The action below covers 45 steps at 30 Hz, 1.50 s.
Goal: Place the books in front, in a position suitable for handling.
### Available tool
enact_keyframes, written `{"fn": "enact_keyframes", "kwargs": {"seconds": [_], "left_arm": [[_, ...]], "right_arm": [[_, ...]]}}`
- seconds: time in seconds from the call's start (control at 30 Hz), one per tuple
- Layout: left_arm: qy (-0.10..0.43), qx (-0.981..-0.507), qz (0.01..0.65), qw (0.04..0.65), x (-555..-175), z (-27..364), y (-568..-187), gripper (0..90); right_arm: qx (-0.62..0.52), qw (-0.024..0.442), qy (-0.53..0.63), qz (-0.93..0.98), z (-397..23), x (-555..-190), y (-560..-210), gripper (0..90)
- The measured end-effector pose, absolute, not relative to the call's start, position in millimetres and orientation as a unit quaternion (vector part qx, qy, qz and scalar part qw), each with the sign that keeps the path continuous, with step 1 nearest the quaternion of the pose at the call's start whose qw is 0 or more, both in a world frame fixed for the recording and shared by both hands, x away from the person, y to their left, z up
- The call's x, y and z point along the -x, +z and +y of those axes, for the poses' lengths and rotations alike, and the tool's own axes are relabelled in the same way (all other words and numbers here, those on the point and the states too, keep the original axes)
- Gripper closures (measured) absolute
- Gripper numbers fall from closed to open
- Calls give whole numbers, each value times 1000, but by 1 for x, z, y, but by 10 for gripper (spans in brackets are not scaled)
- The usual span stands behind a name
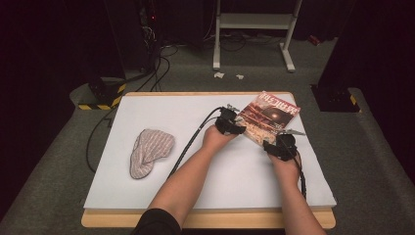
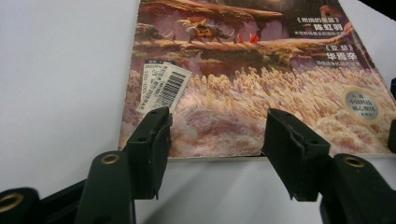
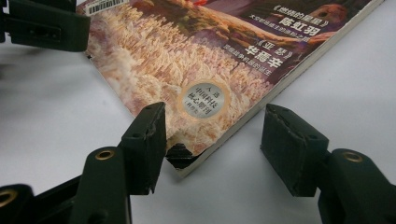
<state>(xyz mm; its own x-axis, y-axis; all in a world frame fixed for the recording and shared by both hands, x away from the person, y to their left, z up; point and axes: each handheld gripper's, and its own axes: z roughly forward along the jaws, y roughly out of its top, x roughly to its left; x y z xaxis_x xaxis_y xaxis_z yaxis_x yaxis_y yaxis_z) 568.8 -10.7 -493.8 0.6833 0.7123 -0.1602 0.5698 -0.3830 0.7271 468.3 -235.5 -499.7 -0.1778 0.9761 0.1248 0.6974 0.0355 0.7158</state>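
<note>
A magazine [image 1: 268, 116] with a reddish illustrated cover lies flat and skewed at the back right of the white board [image 1: 195, 171]. My left gripper [image 1: 240, 125] is at its near left edge. In the left gripper view the jaws [image 2: 217, 126] stand open, low over the bottom edge of the magazine [image 2: 261, 70], beside a barcode sticker [image 2: 163, 86]. My right gripper [image 1: 275, 143] is at the near corner. In the right gripper view the open gripper [image 3: 212, 128] straddles the worn corner of the magazine [image 3: 187, 56], with a jaw of the left gripper [image 3: 42, 28] farther off.
A striped grey fabric cap [image 1: 149, 151] lies on the left half of the board. The board rests on a wooden tabletop [image 1: 210, 219] with grey carpet around it. Behind stand a white metal frame [image 1: 254, 22], cables [image 1: 156, 73] and a yellow-black striped base [image 1: 100, 95].
</note>
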Motion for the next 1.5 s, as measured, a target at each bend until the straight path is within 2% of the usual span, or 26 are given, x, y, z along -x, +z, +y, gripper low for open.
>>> {"fn": "enact_keyframes", "kwargs": {"seconds": [0.13, 0.2, 0.47, 0.73, 0.87, 1.0, 1.13, 1.33, 1.4, 1.5], "left_arm": [[96, -830, 382, 395, -568, -11, -493, 421], [119, -830, 387, 383, -569, -8, -493, 391], [127, -817, 413, 381, -581, -2, -497, 343], [110, -817, 413, 387, -588, -2, -501, 358], [113, -819, 415, 381, -583, -5, -500, 395], [113, -818, 410, 387, -576, -1, -501, 412], [111, -819, 407, 388, -564, 4, -501, 427], [102, -827, 395, 388, -539, 15, -500, 449], [101, -831, 395, 379, -532, 16, -497, 466], [99, -837, 392, 369, -528, 18, -495, 476]], "right_arm": [[-611, 210, 339, 684, -239, -471, -500, 400], [-613, 208, 342, 681, -241, -472, -500, 401], [-613, 207, 342, 681, -240, -473, -500, 398], [-612, 205, 343, 682, -238, -475, -500, 396], [-609, 208, 341, 685, -234, -476, -500, 422], [-607, 212, 335, 689, -236, -475, -499, 490], [-602, 218, 330, 693, -235, -472, -497, 504], [-551, 223, 361, 718, -217, -453, -484, 561], [-526, 239, 340, 742, -202, -446, -480, 542], [-525, 254, 331, 742, -200, -437, -474, 459]]}}
